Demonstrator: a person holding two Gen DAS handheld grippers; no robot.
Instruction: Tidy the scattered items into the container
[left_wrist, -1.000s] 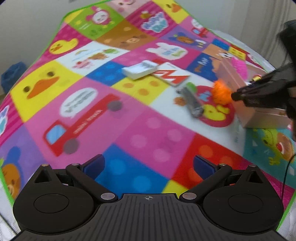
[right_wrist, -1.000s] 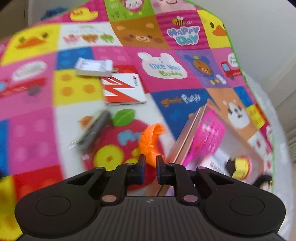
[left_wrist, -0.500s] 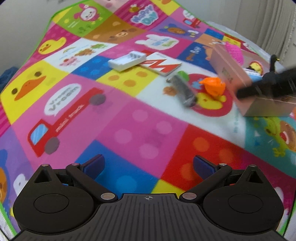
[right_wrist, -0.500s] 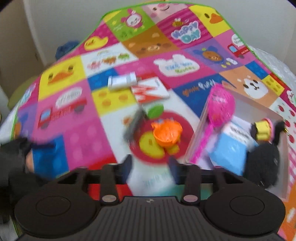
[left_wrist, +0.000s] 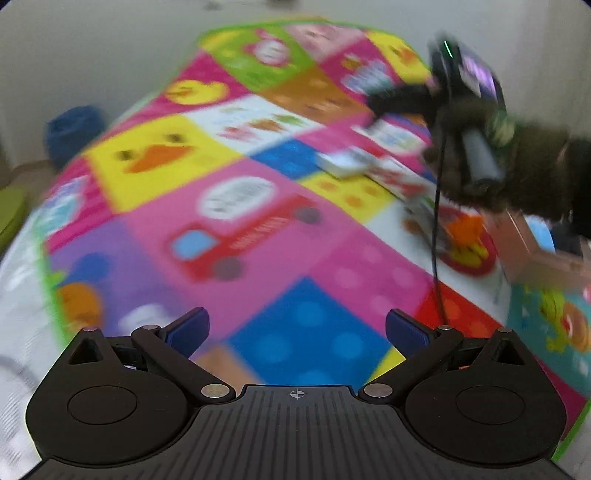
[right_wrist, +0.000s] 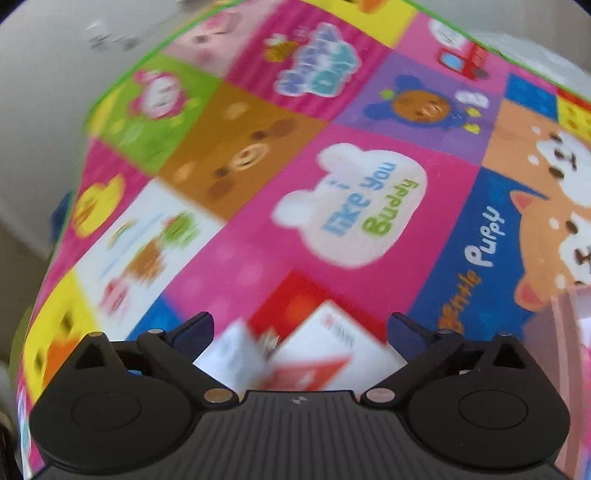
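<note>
Cards are your target now: the white card with the red chevron (right_wrist: 325, 354) and the small white pack (right_wrist: 231, 350) just left of it lie side by side on the play mat (right_wrist: 236, 266), right below your right gripper (right_wrist: 301, 326), whose fingers are opening wide with nothing pressed between them. Both pieces lie flat, so I'd judge you do best to settle on one, square the fingers across its short sides, and come down steeply so one pad can catch an edge; blur makes it hard to tell whether the two overlap. In the left wrist view your right hand (left_wrist: 517, 173) hangs over the same pair, with the orange toy (left_wrist: 463, 230) still out on the mat, close to the pink box (left_wrist: 535, 251) at the right. That box is mostly hidden here; something pale blue shows inside, the rest I cannot tell. Your left gripper (left_wrist: 297, 326) hangs wide apart and empty over the near mat.
</note>
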